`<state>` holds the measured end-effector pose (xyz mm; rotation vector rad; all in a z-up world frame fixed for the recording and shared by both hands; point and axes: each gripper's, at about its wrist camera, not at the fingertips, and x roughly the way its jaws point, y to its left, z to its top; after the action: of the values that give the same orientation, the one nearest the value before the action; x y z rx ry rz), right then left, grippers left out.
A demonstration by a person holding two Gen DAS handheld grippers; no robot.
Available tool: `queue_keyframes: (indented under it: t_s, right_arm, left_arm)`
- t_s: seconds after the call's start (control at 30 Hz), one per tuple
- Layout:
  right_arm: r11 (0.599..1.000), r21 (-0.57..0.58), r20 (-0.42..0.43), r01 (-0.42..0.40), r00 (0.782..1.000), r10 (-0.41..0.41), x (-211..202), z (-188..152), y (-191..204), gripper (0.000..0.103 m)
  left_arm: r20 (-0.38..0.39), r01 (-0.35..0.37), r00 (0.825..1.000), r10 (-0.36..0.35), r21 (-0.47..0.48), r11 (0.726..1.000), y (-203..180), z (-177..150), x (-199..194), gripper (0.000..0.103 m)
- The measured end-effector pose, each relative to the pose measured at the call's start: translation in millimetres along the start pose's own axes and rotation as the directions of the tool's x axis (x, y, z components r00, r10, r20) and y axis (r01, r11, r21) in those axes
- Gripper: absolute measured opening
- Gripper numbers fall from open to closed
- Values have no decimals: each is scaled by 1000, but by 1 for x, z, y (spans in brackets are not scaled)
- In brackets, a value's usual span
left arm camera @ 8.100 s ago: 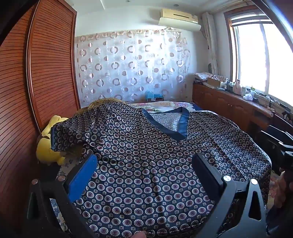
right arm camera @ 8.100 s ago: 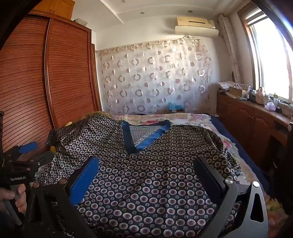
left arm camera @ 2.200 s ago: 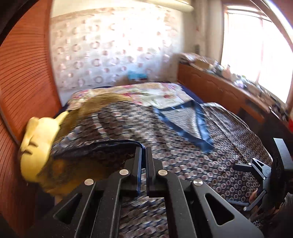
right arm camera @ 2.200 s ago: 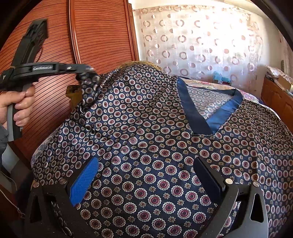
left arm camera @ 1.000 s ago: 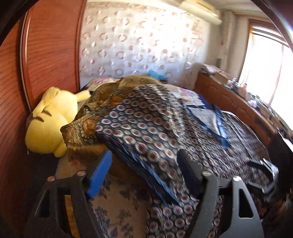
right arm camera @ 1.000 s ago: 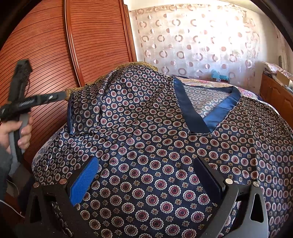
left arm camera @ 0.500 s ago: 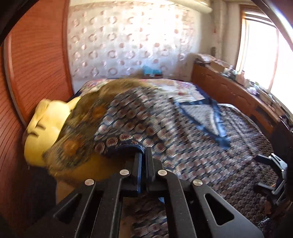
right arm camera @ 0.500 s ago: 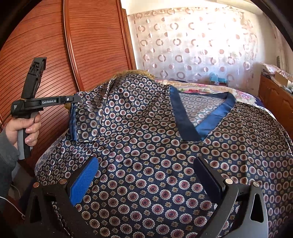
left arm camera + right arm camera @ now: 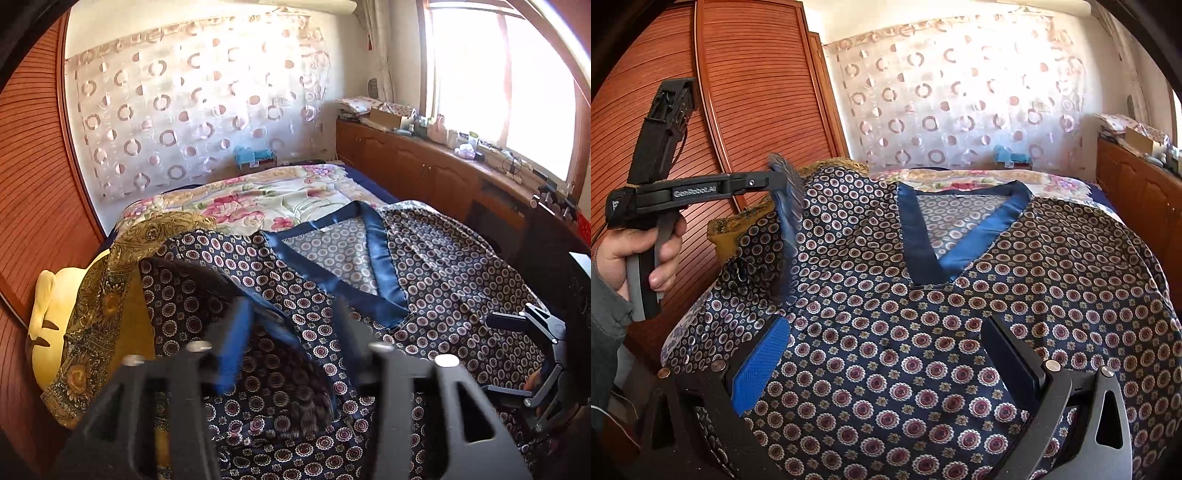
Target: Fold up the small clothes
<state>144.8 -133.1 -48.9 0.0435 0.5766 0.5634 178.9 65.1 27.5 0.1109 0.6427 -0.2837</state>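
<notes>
A dark blue shirt [image 9: 960,295] printed with small round medallions lies spread over the bed, its blue V-neck band [image 9: 923,251] facing up. My left gripper [image 9: 291,317] hovers over the shirt's left shoulder, and its jaws are opening. The sleeve [image 9: 184,295] is folded in over the body; its blue hem hangs blurred between the parted pads without being pressed. The right wrist view shows the same left gripper [image 9: 775,181] held by a hand, the sleeve [image 9: 790,221] dropping from its tip. My right gripper [image 9: 884,328] stands open above the shirt's lower part, empty.
A yellow plush toy [image 9: 55,325] and a golden patterned cloth [image 9: 110,295] lie at the shirt's left edge, against the wooden wardrobe doors [image 9: 738,92]. A flowered bedspread [image 9: 277,195] shows beyond the collar. A low wooden cabinet [image 9: 424,162] with clutter runs under the window on the right.
The left jaws, shut on the sleeve hem half a second ago, have parted and the sleeve is slipping free. The left gripper has carried the sleeve inward over the shirt. The right gripper has shifted slightly.
</notes>
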Motion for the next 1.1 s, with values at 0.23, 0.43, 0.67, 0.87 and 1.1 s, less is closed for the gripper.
queue_keyframes:
  t_s: [0.23, 0.43, 0.67, 0.87, 1.1]
  right_arm:
    - [1000, 17, 10, 14, 1000, -14, -8, 1, -10, 103]
    - [999, 35, 10, 28, 1000, -29, -13, 2, -22, 103]
    - [997, 28, 1, 66, 998, -66, -24, -4, -35, 103]
    - [992, 35, -16, 123, 992, -123, -43, -8, -55, 103]
    - [977, 49, -19, 205, 979, -205, -75, -14, -88, 103]
  left_arm:
    - [-39, -24, 999, 23, -23, 999, 11, -32, -4, 81]
    - [-141, -41, 989, 37, -27, 999, 8, -69, 23, 81]
    - [-162, 13, 987, -15, -15, 1000, -19, -77, 42, 81]
    - [-187, 47, 981, -46, 5, 999, -52, -66, 65, 81]
    - [-218, 79, 973, -70, 30, 996, -91, -50, 96, 81]
